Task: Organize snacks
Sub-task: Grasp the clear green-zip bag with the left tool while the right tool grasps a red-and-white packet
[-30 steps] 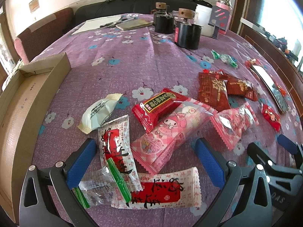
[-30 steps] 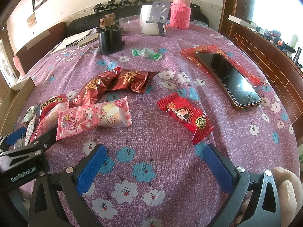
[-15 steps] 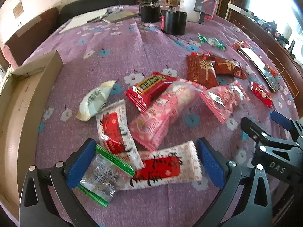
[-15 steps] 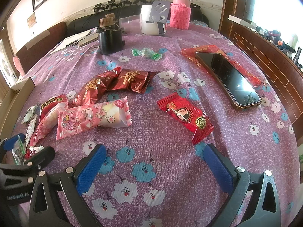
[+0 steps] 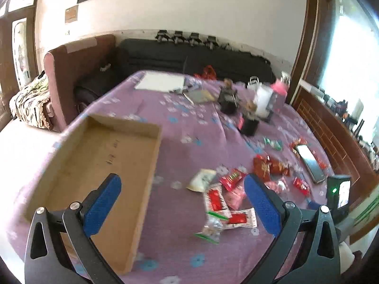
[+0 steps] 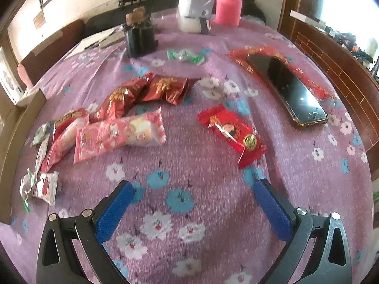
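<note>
The left tool [image 5: 182, 201] hung released above the worktop [image 5: 189, 123], its blue fingers [image 5: 103, 204] spread wide and holding nothing. Below its left finger lay the shallow cardboard box [image 5: 99, 156], with no snack inside it. The snacks lay to the right of the box, under and beyond the right finger: a pale cream packet [image 5: 201, 179], a red-and-white packet [image 5: 216, 200], a second red-and-white packet [image 5: 241, 219] nearer, and a clear green-edged wrapper [image 5: 210, 228] nearest of all, each resting on the purple flowered cloth [image 5: 180, 243]. The left view was blurred, so small print could not be read. The right tool [image 6: 194, 203] was likewise released and empty, low over bare cloth. Ahead of it and to the left lay a pink cartoon-printed packet [image 6: 118, 135], overlapping another pink packet [image 6: 62, 143] on its left; beyond them were two dark red foil packets [image 6: 151, 90]. Ahead and to the right, well apart from the fingers, lay a red packet with a gold seal [image 6: 231, 132]. Farther right a phone [image 6: 287, 88] rested on a red wrapper [image 6: 239, 54]. A green-wrapped candy [image 6: 186, 55] lay far off, before a black holder [image 6: 139, 39], a white cup [image 6: 188, 21] and a pink-sleeved bottle [image 6: 228, 4].
</note>
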`<action>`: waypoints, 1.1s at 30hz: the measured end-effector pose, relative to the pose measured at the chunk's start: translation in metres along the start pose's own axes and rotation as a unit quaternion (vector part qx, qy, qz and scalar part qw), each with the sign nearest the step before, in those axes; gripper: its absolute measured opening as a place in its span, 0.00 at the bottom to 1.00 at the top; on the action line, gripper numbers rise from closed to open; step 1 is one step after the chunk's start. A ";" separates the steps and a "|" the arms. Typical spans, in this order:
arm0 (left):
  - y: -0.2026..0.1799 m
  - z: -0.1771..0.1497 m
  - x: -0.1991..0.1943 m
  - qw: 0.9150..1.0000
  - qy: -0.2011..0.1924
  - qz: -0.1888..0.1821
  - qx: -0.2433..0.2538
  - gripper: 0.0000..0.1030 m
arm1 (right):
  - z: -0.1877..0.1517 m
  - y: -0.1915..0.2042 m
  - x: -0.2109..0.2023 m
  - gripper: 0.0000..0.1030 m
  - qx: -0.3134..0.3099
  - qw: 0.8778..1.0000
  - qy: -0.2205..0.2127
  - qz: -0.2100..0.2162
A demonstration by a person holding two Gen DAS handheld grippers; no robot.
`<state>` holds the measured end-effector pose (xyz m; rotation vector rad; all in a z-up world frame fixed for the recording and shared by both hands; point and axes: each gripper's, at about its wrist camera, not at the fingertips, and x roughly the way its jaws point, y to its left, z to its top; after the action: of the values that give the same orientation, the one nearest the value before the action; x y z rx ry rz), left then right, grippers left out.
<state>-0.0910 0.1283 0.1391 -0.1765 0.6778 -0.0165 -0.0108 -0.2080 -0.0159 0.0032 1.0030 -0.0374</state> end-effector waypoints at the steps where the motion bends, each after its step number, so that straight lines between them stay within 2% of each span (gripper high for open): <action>1: 0.008 0.001 -0.005 1.000 -0.002 -0.008 -0.010 1.00 | -0.004 0.001 -0.001 1.00 -0.007 1.000 -0.002 0.001; 4: 0.036 -0.001 -0.014 0.998 -0.018 -0.037 -0.052 1.00 | -0.010 0.003 -0.003 1.00 -0.018 1.000 -0.006 0.004; 6: 0.046 -0.006 -0.010 0.997 -0.006 -0.053 -0.058 1.00 | -0.011 0.004 -0.006 0.99 -0.024 1.000 0.000 -0.002; 8: 0.044 -0.012 -0.005 0.997 0.006 -0.061 -0.039 1.00 | -0.011 0.006 -0.014 0.88 -0.025 1.000 -0.005 -0.006; 11: 0.034 -0.020 -0.003 0.997 0.001 -0.072 -0.017 1.00 | -0.013 0.018 -0.048 0.87 -0.035 0.996 -0.058 0.049; 13: 0.030 -0.020 -0.001 0.996 -0.008 -0.086 -0.013 1.00 | -0.013 0.032 -0.062 0.87 -0.052 0.992 -0.077 0.081; 16: 0.033 -0.020 0.001 0.995 -0.020 -0.099 -0.026 1.00 | -0.017 0.073 -0.076 0.87 -0.128 0.980 -0.094 0.122; 18: 0.039 -0.020 0.002 0.993 -0.022 -0.107 -0.037 1.00 | -0.019 0.097 -0.075 0.81 -0.174 0.972 -0.095 0.128; 20: 0.049 -0.023 -0.002 0.991 -0.036 -0.114 -0.053 1.00 | -0.018 0.116 -0.064 0.67 -0.208 0.964 -0.085 0.141; 21: 0.053 -0.025 -0.003 0.991 -0.040 -0.115 -0.057 1.00 | -0.017 0.123 -0.058 0.64 -0.215 0.961 -0.078 0.153; 23: 0.057 -0.025 -0.003 0.992 -0.028 -0.111 -0.057 1.00 | -0.009 0.129 -0.046 0.63 -0.206 0.960 -0.065 0.180; 26: 0.059 -0.027 0.000 0.993 -0.011 -0.103 -0.059 1.00 | 0.004 0.131 -0.023 0.60 -0.167 0.955 -0.027 0.244; 27: 0.059 -0.027 0.000 0.993 -0.008 -0.103 -0.061 1.00 | 0.006 0.131 -0.013 0.59 -0.155 0.949 -0.003 0.276; 30: 0.059 -0.028 0.002 0.993 0.001 -0.103 -0.061 1.00 | -0.006 0.134 -0.012 0.56 -0.153 0.931 0.040 0.330; 33: 0.057 -0.029 0.006 0.993 0.007 -0.105 -0.058 1.00 | -0.022 0.135 -0.029 0.56 -0.185 0.923 0.042 0.335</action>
<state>-0.1066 0.1794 0.1035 -0.3587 0.6726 -0.1800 -0.0403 -0.0722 -0.0054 0.0021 1.0382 0.7875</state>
